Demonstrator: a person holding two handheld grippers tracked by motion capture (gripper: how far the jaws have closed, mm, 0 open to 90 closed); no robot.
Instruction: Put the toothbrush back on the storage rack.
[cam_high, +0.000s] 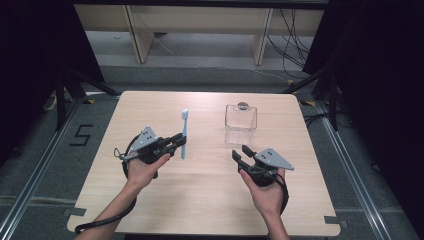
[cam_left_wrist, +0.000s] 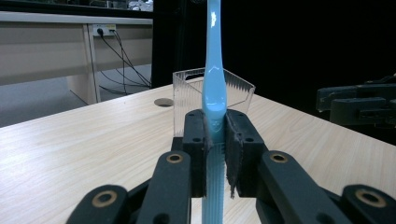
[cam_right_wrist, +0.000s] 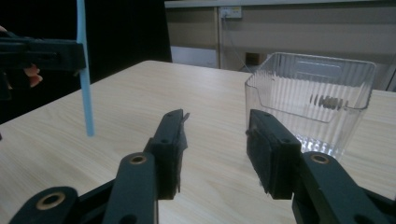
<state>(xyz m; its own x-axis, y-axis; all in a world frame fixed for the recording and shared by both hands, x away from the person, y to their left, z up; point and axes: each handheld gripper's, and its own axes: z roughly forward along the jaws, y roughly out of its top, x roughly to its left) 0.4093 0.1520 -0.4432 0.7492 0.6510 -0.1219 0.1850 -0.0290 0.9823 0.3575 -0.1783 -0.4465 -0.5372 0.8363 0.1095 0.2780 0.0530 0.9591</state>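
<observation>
My left tongs (cam_high: 181, 140) were clamped on the handle of a blue toothbrush (cam_high: 184, 133) held upright above the counter (cam_high: 200, 200), a clear ribbed container (cam_high: 240, 118) stood farther right, and my right tongs (cam_high: 240, 153) hung apart, gripping nothing.

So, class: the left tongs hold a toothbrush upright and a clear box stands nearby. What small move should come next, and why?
Probably carry the toothbrush right, over the clear box: the left tongs grip it, and the box sits open.
</observation>
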